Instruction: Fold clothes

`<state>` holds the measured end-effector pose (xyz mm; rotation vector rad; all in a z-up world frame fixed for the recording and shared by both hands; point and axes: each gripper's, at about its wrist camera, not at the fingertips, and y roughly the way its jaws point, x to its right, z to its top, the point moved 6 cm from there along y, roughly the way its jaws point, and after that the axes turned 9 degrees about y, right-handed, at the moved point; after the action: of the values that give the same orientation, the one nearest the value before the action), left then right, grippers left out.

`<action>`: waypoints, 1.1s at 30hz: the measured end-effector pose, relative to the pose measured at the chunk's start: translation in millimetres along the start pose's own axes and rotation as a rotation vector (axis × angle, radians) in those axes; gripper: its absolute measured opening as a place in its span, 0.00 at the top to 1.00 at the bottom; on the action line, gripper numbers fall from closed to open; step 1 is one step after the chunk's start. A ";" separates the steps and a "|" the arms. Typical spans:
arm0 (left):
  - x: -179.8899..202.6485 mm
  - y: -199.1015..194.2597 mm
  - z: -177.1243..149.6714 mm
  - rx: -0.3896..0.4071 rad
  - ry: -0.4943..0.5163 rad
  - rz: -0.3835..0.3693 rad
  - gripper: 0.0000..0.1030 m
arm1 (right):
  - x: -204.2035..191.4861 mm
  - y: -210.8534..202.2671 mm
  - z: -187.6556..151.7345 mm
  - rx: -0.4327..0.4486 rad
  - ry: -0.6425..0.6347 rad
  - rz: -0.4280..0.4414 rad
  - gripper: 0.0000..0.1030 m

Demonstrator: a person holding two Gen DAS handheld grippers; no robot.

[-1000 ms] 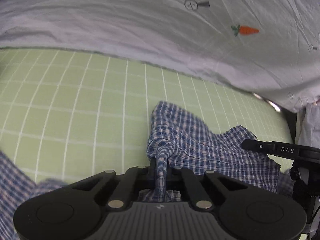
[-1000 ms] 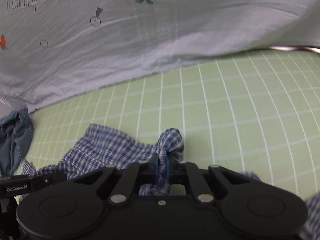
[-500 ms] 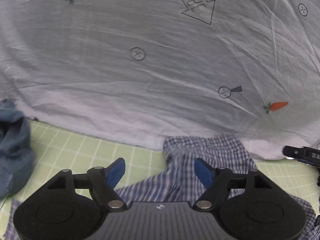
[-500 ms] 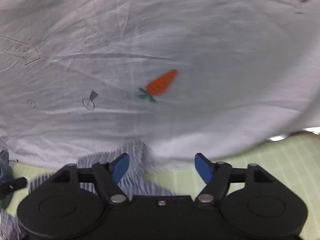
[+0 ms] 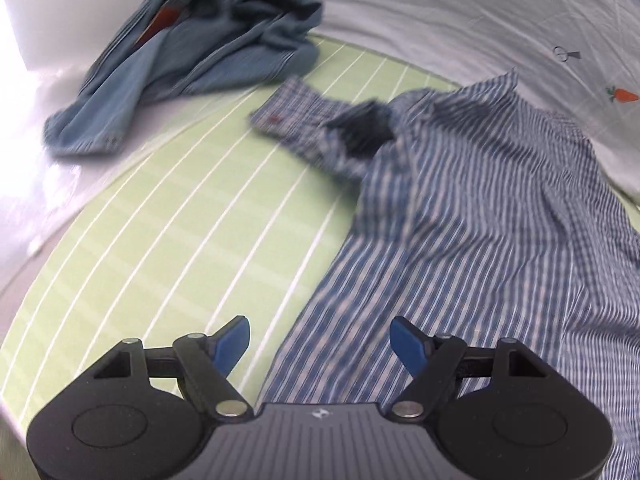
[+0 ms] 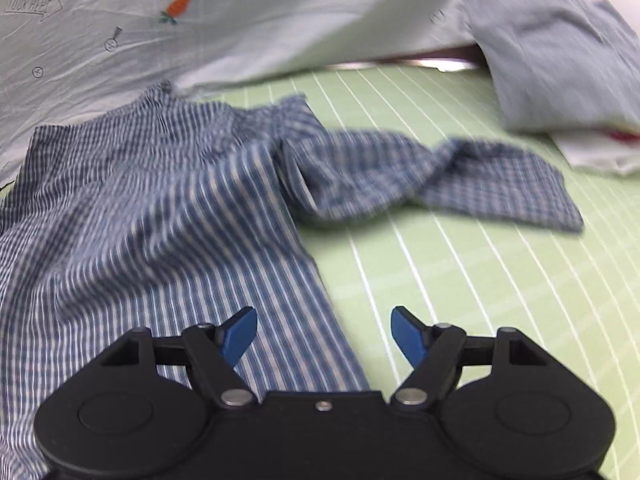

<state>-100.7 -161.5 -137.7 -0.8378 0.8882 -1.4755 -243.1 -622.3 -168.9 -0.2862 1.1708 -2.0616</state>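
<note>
Evenly lit, bright, soft indoor light. Strong glare at the left edge of the left wrist view, washing the sheet out to white beside the denim. Only faint shadows, soft under the shirt folds and inside its dark collar. Heavy motion blur in both views: checks smeared into stripes, mat grid lines streaked one way, denim edges doubled. Sharp only at the bottom, on the left gripper and right gripper. Fisheye bending throughout, straight mat lines curved into arcs, black vignette at the corners. Blurred pale clothes at top right of the right view, carrot print fairly crisp.
</note>
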 end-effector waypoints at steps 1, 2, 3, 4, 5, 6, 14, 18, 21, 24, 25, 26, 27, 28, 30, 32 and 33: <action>-2.6 -1.4 -8.2 -0.014 -0.006 0.002 0.24 | 4.9 -1.8 -6.9 -0.012 0.019 0.003 0.28; -5.2 -2.9 -16.5 -0.029 -0.011 0.003 0.24 | 9.2 -3.5 -13.1 -0.023 0.038 0.006 0.28; -7.5 -4.4 -23.4 -0.039 -0.017 0.008 0.24 | 13.5 -5.2 -19.2 -0.033 0.057 0.010 0.28; -9.6 -5.9 -30.0 -0.049 -0.023 0.014 0.24 | 17.0 -6.9 -24.1 -0.041 0.071 0.011 0.28; -10.6 -6.9 -35.0 -0.057 -0.029 0.015 0.24 | 20.0 -8.5 -28.2 -0.048 0.081 0.010 0.28; -11.5 -7.8 -39.6 -0.064 -0.035 0.015 0.24 | 22.9 -12.0 -33.0 -0.051 0.087 0.011 0.28; -6.4 -11.9 -61.3 -0.081 -0.038 -0.038 0.24 | 31.2 -26.4 -49.5 -0.062 0.079 0.012 0.28; -4.7 -11.6 -68.1 -0.098 -0.023 -0.031 0.24 | 30.9 -27.3 -55.0 -0.075 0.055 0.008 0.32; -19.2 -14.3 -71.4 -0.100 0.005 0.050 0.24 | 31.0 -29.1 -56.9 -0.075 0.041 0.000 0.32; -46.2 -21.1 -70.9 -0.085 0.009 0.165 0.24 | 31.6 -33.7 -57.9 -0.067 0.029 -0.004 0.32; -56.2 -23.7 -70.4 -0.079 -0.001 0.194 0.24 | 31.6 -35.2 -58.5 -0.066 0.023 -0.006 0.32; -64.6 -25.9 -70.0 -0.074 -0.012 0.219 0.24 | 31.5 -36.7 -59.2 -0.064 0.018 -0.008 0.32; -73.1 -28.4 -69.5 -0.069 -0.024 0.250 0.25 | 31.2 -38.1 -59.5 -0.062 0.015 -0.010 0.32; -79.7 -31.0 -68.9 -0.065 -0.034 0.285 0.25 | 30.6 -39.4 -59.4 -0.059 0.015 -0.011 0.32; -85.9 -36.1 -67.1 -0.047 -0.058 0.287 0.25 | 29.4 -42.1 -58.7 -0.052 0.019 -0.009 0.32; -81.8 -41.7 -65.1 -0.012 -0.080 0.212 0.25 | 28.8 -44.6 -58.2 -0.047 0.029 -0.002 0.32; -75.6 -44.9 -63.8 0.010 -0.085 0.159 0.24 | 28.5 -45.4 -57.9 -0.045 0.035 0.005 0.32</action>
<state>-171.6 -79.8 -127.9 -0.7982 0.8628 -1.2964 -315.1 -590.1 -168.8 -0.2692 1.2392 -2.0450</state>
